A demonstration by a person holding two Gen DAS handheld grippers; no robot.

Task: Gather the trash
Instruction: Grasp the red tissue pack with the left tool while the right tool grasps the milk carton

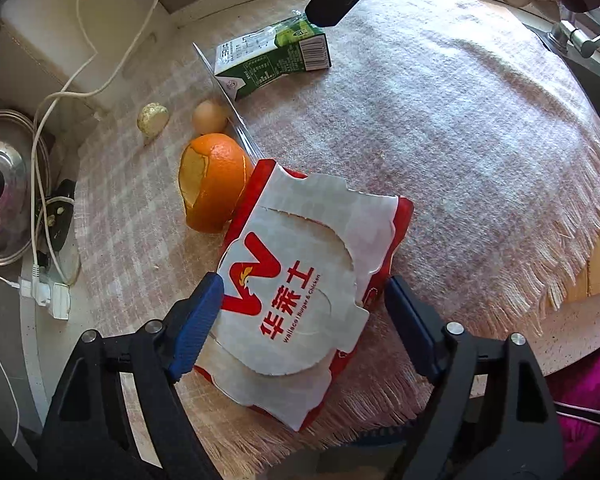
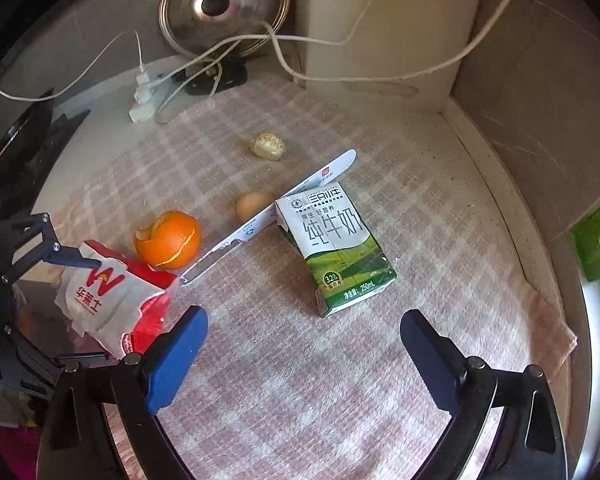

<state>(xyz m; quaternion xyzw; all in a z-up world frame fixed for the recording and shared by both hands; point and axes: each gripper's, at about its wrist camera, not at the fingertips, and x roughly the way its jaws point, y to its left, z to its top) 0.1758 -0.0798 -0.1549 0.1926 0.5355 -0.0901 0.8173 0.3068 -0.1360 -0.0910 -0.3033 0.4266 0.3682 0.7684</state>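
A red and white burger box (image 1: 300,280) lies on the checked cloth (image 1: 460,140) near the table's edge. My left gripper (image 1: 304,284) stands open around it. The left pad (image 1: 198,320) is at the box's edge, and the right pad (image 1: 410,320) is clear of it, with cloth showing between. The right wrist view has this gripper (image 2: 100,308) and the box (image 2: 108,300) at the left. A green and white milk carton (image 2: 336,248) lies flat just ahead of my open, empty right gripper (image 2: 304,318). The right gripper's finger (image 1: 332,0) hangs over the carton (image 1: 272,60).
An orange peel (image 2: 168,240), an egg (image 2: 252,205), a pale lump (image 2: 269,145) and a white knife (image 2: 268,216) lie between box and carton. A pot lid (image 2: 224,4), a power strip (image 2: 144,100) with cables and a cardboard box (image 1: 60,40) line the back.
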